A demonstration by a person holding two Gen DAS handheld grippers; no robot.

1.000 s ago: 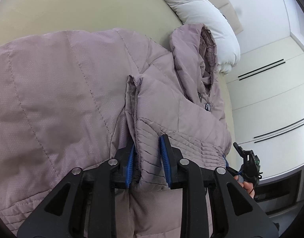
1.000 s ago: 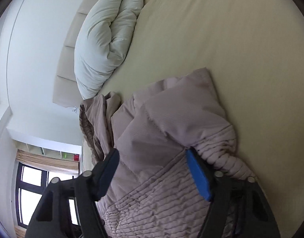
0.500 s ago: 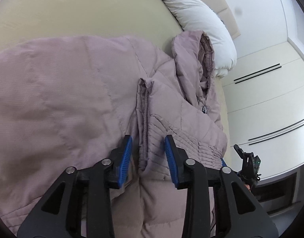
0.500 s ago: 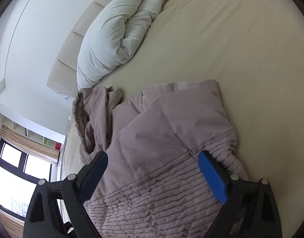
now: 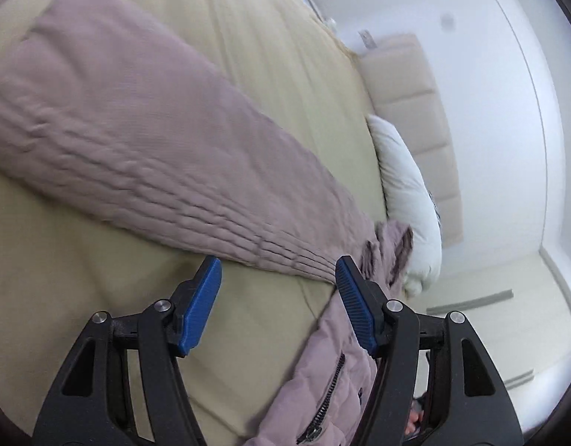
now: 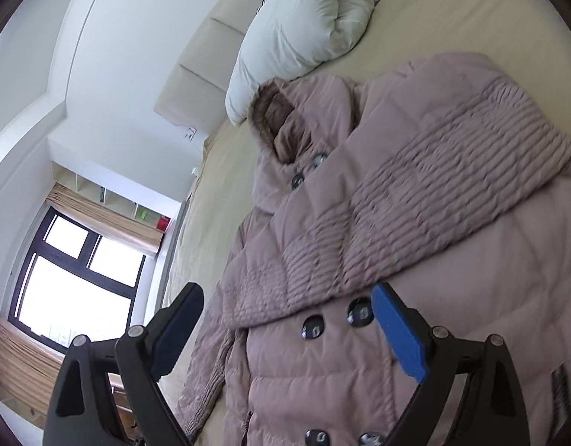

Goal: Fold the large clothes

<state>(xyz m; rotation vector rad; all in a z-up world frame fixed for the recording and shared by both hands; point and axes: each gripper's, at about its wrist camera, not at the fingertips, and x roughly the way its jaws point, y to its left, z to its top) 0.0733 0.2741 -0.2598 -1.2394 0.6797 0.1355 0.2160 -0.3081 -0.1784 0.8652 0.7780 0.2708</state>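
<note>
Jacket (image 6: 415,260) lies spread on the bed (image 5: 270,74), one sleeve (image 6: 434,193) folded across its chest. Left gripper (image 5: 278,297) and right gripper (image 6: 285,327) both gape wide above it, holding nothing.

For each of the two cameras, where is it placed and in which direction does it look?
Left wrist: sits on the left gripper, looks along its open blue fingers across the beige bed at a sleeve of the mauve coat.
Right wrist: sits on the right gripper, open above the coat's buttoned front, facing the window.
Both show the coat, bed, white duvet and headboard.
</note>
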